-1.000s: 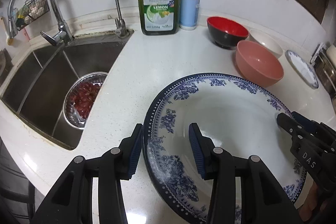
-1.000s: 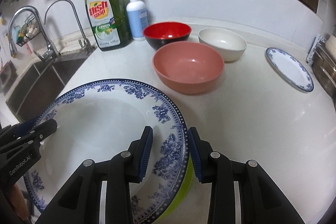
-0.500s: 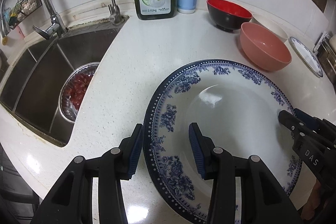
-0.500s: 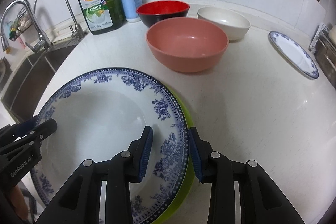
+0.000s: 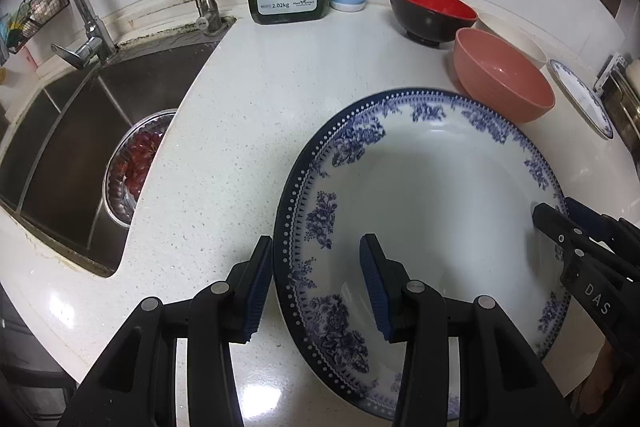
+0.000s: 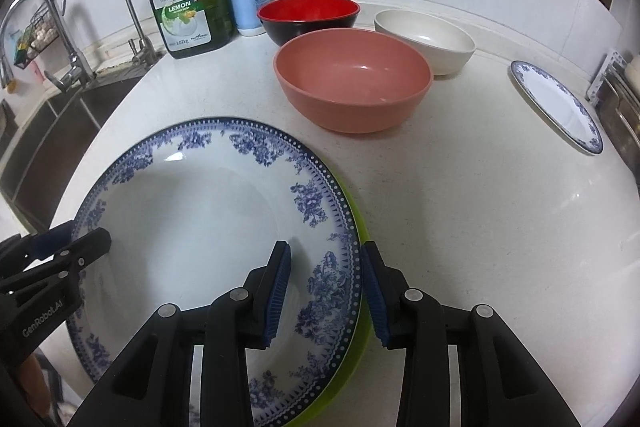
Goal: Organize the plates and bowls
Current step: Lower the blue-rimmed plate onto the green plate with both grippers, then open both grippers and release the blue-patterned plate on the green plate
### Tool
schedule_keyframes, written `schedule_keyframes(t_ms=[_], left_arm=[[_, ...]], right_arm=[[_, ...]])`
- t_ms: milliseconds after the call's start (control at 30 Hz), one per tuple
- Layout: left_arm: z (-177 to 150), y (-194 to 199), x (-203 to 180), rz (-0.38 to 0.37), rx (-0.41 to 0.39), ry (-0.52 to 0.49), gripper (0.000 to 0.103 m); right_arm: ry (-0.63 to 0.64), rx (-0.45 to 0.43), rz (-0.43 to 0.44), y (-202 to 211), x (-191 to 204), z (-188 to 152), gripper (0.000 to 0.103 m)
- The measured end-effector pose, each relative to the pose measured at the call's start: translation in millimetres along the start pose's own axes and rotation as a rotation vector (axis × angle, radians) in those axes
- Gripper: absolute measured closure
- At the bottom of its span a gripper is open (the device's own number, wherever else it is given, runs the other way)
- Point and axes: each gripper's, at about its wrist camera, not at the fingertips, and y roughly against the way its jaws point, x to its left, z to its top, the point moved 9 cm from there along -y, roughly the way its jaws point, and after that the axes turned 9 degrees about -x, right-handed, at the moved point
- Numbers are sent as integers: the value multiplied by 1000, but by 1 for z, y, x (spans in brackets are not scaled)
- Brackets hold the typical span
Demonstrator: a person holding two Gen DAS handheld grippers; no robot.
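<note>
Two loosened claws, left (image 5: 316, 283) and right (image 6: 326, 287), astride blue-patterned plate (image 6: 208, 227); green plate (image 6: 358, 307) mostly hidden.

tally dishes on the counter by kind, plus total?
Plates: 3 - large blue-patterned plate atop green plate, small blue-patterned plate
Bowls: 3 - pink bowl, red-and-black bowl, white bowl
Total: 6
</note>
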Motion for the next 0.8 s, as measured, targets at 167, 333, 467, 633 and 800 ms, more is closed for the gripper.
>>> schedule_keyframes(t_ms=[167, 333, 467, 633, 800], left_arm=[[0, 0, -3, -1, 2, -23, 58], [9, 11, -3, 21, -56, -47, 40], [19, 20, -4, 35, -88, -59, 29], [31, 29, -11, 33, -112, -64, 21], [45, 40, -25, 27, -157, -84, 14]], right_arm=[[-9, -1, 5, 0, -1, -1, 64], [-10, -21, 8, 5, -3, 1, 51], [-12, -58, -3, 15, -8, 8, 41], [-29, -84, -4, 25, -15, 16, 41], [-60, -103, -19, 35, -28, 23, 37]])
